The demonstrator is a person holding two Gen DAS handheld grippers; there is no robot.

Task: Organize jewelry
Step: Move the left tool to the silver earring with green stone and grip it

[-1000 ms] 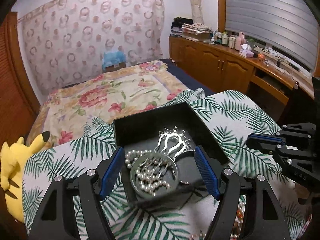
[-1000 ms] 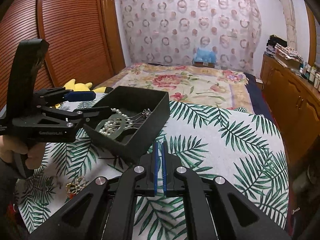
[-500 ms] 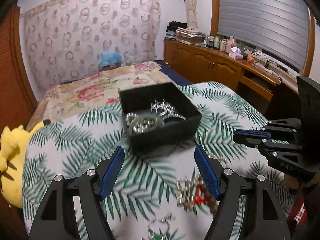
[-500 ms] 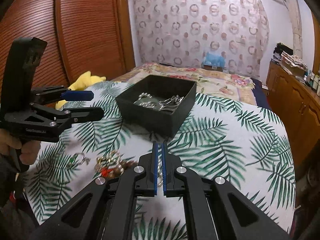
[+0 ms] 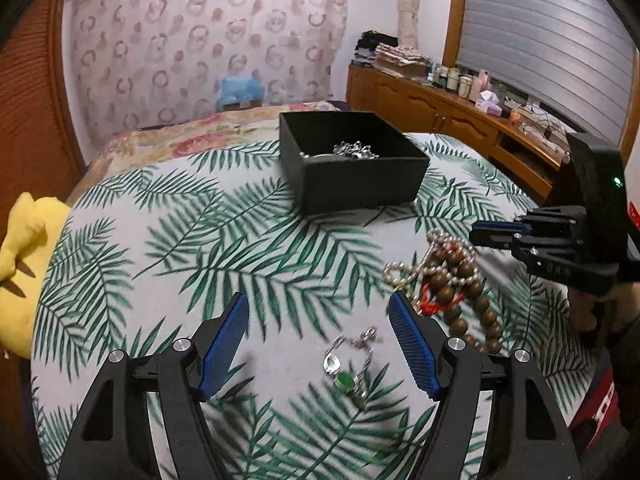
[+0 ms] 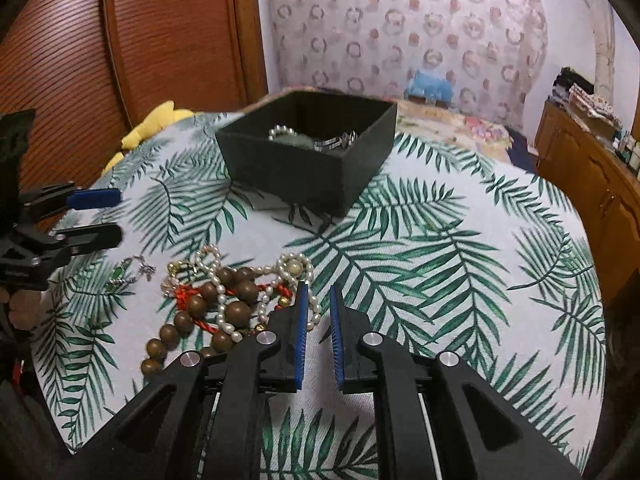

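A black box [image 5: 352, 184] [image 6: 304, 176] with pearls and silver pieces inside stands at the far side of the palm-leaf tablecloth. My left gripper [image 5: 318, 308] is open above a silver piece with a green stone [image 5: 346, 372] [image 6: 120, 276]. To the right of that piece lies a tangle of wooden beads, pearls and red cord [image 5: 448, 284] [image 6: 224, 300]. My right gripper [image 6: 318, 292] hovers at the tangle's right edge. Its jaws are opening, a narrow gap shows, and nothing is between them. Each gripper also shows in the other's view: the right gripper [image 5: 496, 234] and the left gripper [image 6: 96, 216].
A yellow plush toy [image 5: 20, 264] lies off the table's left edge. Beyond the box is a bed with a floral cover [image 5: 192, 136]. A wooden cabinet [image 5: 440, 120] with bottles runs along the right wall. A person's hand [image 6: 20, 312] holds the left gripper.
Both grippers pulled back from the box toward the near side, and the loose jewelry came into view. The left gripper no longer straddles the box. The right jaws went from shut to slightly parted.
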